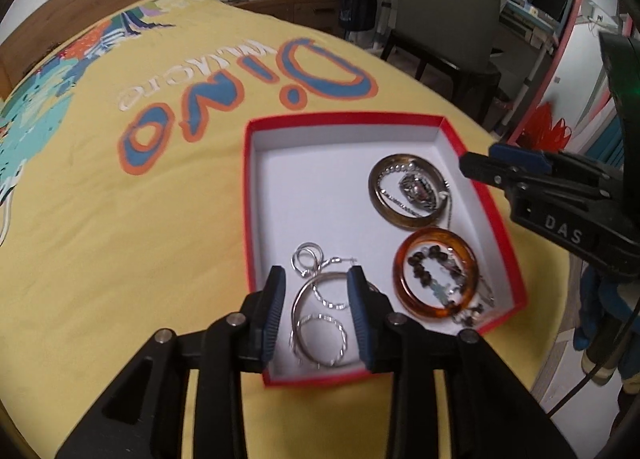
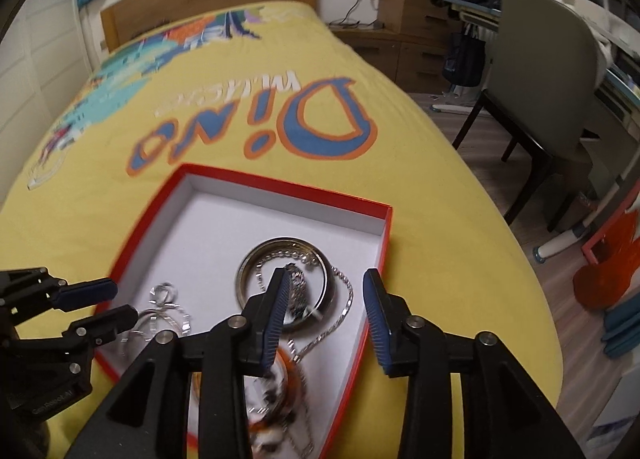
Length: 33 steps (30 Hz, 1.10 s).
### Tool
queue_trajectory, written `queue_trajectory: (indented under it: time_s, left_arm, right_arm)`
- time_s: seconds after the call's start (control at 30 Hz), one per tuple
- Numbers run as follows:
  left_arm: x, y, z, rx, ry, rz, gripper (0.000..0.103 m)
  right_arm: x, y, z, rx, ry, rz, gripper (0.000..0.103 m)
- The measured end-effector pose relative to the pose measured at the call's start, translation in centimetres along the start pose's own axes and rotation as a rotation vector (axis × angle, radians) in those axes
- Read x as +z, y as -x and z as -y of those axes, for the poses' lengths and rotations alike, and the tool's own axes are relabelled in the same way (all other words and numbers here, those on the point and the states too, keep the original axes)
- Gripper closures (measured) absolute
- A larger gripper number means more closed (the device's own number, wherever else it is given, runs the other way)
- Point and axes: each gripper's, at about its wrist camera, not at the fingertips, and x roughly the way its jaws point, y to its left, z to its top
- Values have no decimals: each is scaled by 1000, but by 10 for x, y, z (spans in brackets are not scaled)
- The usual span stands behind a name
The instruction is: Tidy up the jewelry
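Right wrist: amber bangle blurred, perhaps half-hidden.

Even indoor light, fisheye-bent dark edges, slight motion blur throughout

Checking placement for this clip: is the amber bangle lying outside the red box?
No, the amber bangle lies inside the red box, ringing a dark beaded bracelet.

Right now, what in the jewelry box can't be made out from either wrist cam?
- Amber bangle: right wrist view, motion-blurred and half behind the right gripper.
- Silver hoop earrings: left wrist view, edges covered by the left gripper fingers.
- Beaded bracelet: bead details too small.
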Motion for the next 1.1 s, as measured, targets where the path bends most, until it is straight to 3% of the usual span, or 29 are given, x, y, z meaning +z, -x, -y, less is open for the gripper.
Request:
queue_trajectory:
  time_s: [0.4, 0.7, 1.1]
  left_arm:
    - [-44, 80, -17, 117, 47, 84, 61]
    - [-92, 126, -37, 244, 46, 94, 61]
    - [-133, 168, -57, 302, 86, 123, 60]
  right_arm:
    - [-35, 78, -40, 57, -44, 53, 44]
    - [-65, 117, -82, 92, -20, 66, 42]
    - [-97, 142, -116, 131, -3, 66, 41]
